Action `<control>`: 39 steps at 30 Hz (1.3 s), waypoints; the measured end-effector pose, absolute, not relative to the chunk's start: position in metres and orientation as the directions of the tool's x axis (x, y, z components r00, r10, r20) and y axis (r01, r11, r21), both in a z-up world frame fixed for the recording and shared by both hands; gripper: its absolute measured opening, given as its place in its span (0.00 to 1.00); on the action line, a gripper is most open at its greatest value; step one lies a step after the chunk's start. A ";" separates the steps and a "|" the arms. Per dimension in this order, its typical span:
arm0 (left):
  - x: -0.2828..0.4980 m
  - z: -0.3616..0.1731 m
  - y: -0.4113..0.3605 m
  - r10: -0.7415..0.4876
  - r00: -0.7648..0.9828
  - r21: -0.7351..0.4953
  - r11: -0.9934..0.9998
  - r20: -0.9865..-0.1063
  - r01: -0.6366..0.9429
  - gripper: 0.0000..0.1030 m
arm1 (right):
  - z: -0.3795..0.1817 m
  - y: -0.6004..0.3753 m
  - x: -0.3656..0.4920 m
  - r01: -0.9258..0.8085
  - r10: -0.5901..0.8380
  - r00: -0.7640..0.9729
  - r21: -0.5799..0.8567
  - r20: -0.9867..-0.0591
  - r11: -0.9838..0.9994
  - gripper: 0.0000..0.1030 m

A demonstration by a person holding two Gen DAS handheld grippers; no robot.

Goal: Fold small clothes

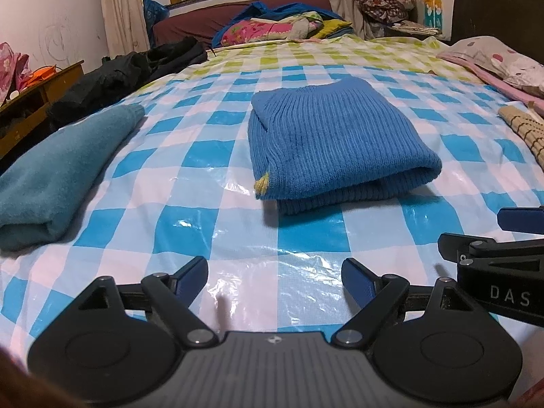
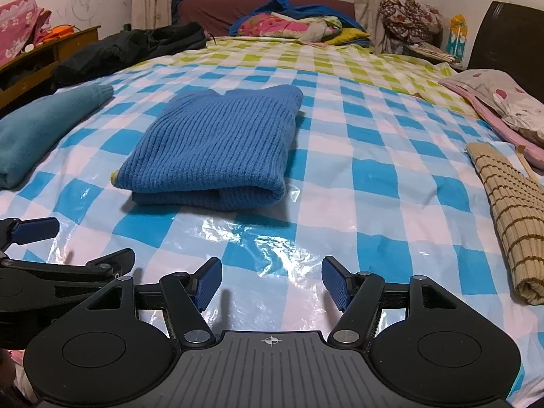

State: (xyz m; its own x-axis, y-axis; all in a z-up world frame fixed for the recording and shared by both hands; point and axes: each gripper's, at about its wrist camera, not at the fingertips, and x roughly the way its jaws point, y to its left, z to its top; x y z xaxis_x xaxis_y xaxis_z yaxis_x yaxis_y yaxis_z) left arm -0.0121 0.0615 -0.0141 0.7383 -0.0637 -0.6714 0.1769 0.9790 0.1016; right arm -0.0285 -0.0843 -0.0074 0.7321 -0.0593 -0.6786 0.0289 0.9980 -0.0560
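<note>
While both tools hovered low over the bed's blue-and-white checked plastic cover (image 1: 238, 156), the folded blue ribbed sweater (image 1: 336, 142) lay flat on that cover ahead of them, touched by neither. The left tool (image 1: 275, 280) stood wide apart with nothing between its blue pads, as did the right tool (image 2: 272, 282); they sat side by side, near each other. A folded teal garment (image 1: 57, 170) lay to the left of the sweater, well apart from it. A folded tan striped knit (image 2: 510, 217) lay to the right. Dark clothing (image 2: 136, 47) was heaped at the far left edge.
</note>
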 end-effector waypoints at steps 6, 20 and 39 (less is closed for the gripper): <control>-0.012 -0.014 0.061 -0.071 0.735 0.092 0.979 -0.674 0.179 0.88 | -0.008 -0.084 -0.028 0.033 -0.064 0.733 -0.059 -0.678 0.998 0.64; -0.012 -0.015 0.061 -0.073 0.731 0.088 0.980 -0.678 0.179 0.88 | -0.009 -0.085 -0.029 0.037 -0.071 0.735 -0.065 -0.674 0.997 0.64; -0.013 -0.014 0.063 -0.078 0.738 0.085 0.980 -0.670 0.180 0.88 | -0.005 -0.084 -0.031 0.039 -0.080 0.742 -0.077 -0.665 0.996 0.64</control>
